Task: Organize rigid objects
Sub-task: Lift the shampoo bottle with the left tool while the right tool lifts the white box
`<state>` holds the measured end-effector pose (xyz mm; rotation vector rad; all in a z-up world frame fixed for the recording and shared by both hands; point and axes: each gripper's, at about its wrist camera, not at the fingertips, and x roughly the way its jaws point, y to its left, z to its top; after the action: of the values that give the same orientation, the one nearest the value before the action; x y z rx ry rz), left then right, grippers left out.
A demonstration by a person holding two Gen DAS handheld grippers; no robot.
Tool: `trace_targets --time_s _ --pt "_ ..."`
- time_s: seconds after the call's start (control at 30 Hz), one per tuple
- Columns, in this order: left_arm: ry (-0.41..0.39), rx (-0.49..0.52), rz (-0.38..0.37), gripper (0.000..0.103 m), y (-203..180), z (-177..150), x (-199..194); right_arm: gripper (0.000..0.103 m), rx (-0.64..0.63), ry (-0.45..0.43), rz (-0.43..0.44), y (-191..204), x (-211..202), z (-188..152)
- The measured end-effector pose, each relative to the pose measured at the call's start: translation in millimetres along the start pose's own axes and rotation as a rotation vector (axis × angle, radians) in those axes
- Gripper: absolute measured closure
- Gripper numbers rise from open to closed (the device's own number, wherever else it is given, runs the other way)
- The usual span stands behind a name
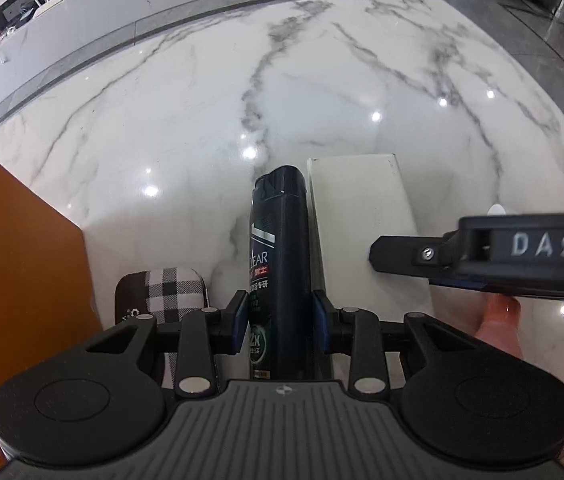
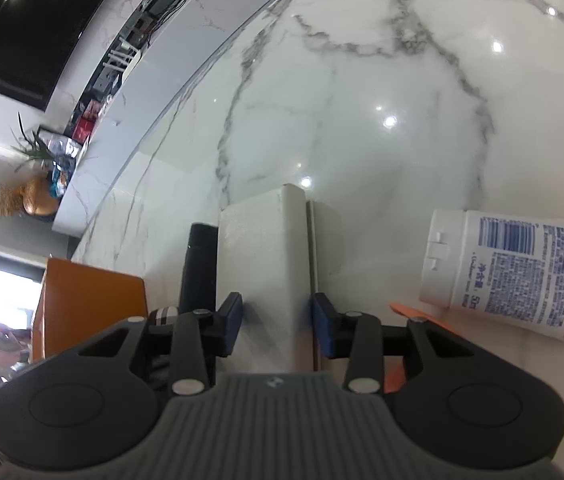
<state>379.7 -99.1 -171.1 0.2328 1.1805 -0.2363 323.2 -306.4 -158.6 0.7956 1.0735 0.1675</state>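
My left gripper (image 1: 281, 314) is shut on a dark Clear shampoo bottle (image 1: 280, 240), which points away along the marble table. A white box (image 1: 366, 216) lies right beside the bottle. My right gripper (image 2: 278, 322) is shut on that white box (image 2: 266, 256), tilted on its side; it also shows at the right of the left wrist view (image 1: 402, 256). The dark bottle (image 2: 200, 268) shows to the left of the box in the right wrist view.
An orange box (image 1: 22, 300) stands at the left; it also shows in the right wrist view (image 2: 90, 308). A checkered pouch (image 1: 170, 288) lies beside it. A white tube (image 2: 522, 272) and an orange item (image 2: 406, 312) lie to the right. The marble table (image 1: 322, 80) stretches ahead.
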Motion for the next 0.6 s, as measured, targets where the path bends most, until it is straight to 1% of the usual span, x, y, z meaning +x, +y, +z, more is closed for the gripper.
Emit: trace_targets --time_s 0.1,0.2,0.33,0.4,0.47,0.5,0.53,0.57,0.6 --pt "-0.001 -0.017 0.001 0.066 3 0 -1 0.067 0.027 -0.017 0.031 -3 -8 -1" --pt "-0.001 -0.017 0.011 0.066 4 1 -1 0.067 0.01 -0.045 0.061 3 -17 0" --pt "-0.006 0.014 0.049 0.066 2 -1 -1 0.067 0.035 -0.039 0.108 3 -22 0" --pt "-0.007 0.013 0.048 0.066 3 -2 -1 0.067 0.036 -0.038 0.147 4 -26 -1" --pt "-0.002 0.016 0.053 0.065 3 -1 -1 0.074 0.023 -0.033 0.191 12 -24 -1" --pt "-0.003 0.024 0.04 0.065 1 -1 -1 0.087 0.014 -0.024 0.211 15 -24 -1" --pt "-0.002 0.032 0.018 0.065 -1 -1 -2 0.096 0.012 0.015 0.242 17 -20 -2" --pt "-0.001 0.04 -0.001 0.065 -4 -1 -2 0.096 0.017 0.047 0.258 21 -14 -4" --pt "0.002 0.047 -0.002 0.065 -8 0 -3 0.096 -0.001 0.056 0.239 25 -9 -7"
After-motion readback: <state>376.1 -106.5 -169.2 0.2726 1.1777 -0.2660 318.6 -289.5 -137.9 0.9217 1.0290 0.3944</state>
